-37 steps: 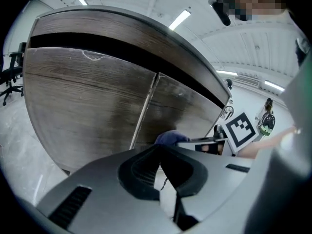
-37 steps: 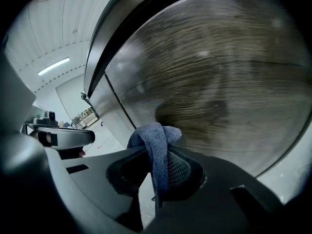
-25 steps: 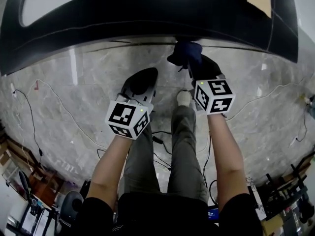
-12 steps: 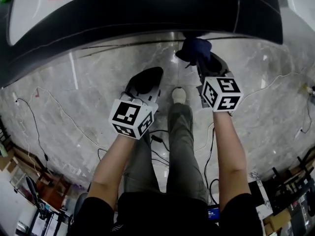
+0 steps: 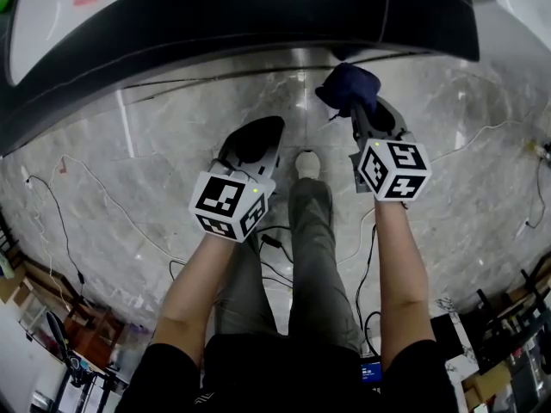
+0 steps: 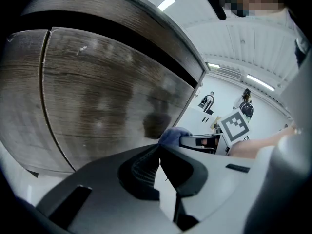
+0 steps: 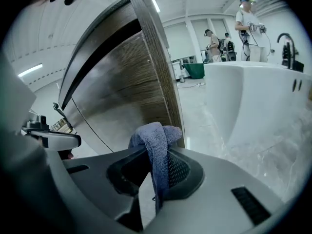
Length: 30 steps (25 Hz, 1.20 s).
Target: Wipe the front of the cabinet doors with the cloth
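- The cloth [image 7: 155, 141], dark blue and bunched, is pinched between the jaws of the right gripper [image 7: 156, 165]. A fold bulges out past the jaw tips and a thin tail hangs back between them.
- In the head view the cloth [image 5: 348, 84] sits at the front tip of the right gripper [image 5: 355, 106], just short of the cabinet's dark lower edge [image 5: 258, 24]. No view settles whether it touches the door.
- Ahead and to the left of the right gripper's jaws rises a wood-grain cabinet door [image 7: 127, 84], its outer edge just beyond the cloth.
- The left gripper [image 6: 156, 165] has its jaws closed tip to tip with nothing between them. It is level with the right gripper and apart from it, over the grey marble floor [image 5: 155, 170].
- From the left gripper, the cloth [image 6: 172, 134] shows ahead and to the right, with a dark blotch on the door just above it.
- Count: one cloth, two grippers, and two cabinet door panels [image 6: 105, 99] in the left gripper view, split by one vertical seam.
- Each gripper carries one marker cube [image 5: 393, 169], so two cubes in all, printed with black-and-white square patterns.
- Two people [image 7: 212, 39] stand far ahead of the right gripper.
- Thin cables [image 5: 52, 205] trail over the floor on the outer side of each gripper.
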Motion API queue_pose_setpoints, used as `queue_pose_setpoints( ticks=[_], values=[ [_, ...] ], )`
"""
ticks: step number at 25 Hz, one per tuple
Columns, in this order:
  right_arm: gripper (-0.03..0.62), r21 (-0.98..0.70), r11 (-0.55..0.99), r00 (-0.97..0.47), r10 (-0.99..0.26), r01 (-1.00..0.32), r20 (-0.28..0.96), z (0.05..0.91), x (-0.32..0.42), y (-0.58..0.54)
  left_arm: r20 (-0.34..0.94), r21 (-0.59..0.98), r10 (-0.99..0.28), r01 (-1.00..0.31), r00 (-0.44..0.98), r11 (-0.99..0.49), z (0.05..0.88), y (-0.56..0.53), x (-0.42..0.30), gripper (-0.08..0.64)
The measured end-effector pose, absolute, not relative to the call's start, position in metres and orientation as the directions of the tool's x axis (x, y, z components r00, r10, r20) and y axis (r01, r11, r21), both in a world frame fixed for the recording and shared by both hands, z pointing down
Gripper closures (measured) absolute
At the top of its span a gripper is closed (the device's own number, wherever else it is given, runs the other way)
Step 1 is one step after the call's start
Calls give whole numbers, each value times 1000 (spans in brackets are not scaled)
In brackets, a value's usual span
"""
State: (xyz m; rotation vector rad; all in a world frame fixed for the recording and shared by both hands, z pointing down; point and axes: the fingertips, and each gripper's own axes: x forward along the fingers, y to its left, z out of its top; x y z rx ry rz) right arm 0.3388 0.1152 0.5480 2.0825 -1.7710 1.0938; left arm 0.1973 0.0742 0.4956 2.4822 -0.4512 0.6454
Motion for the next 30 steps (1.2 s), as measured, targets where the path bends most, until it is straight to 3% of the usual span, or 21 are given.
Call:
queue_pose_setpoints(
  ticks=[17,30],
  values=[
    [522,-359,-215,-47,-801,-908,597,506,230,95,514,387,-308,-537,800,-749,465,32,84,552],
    [522,-375,22,-251,-779,-927,574,485,95,39,504,387,-438,-648,744,-656,452,7,-28,552]
  ],
)
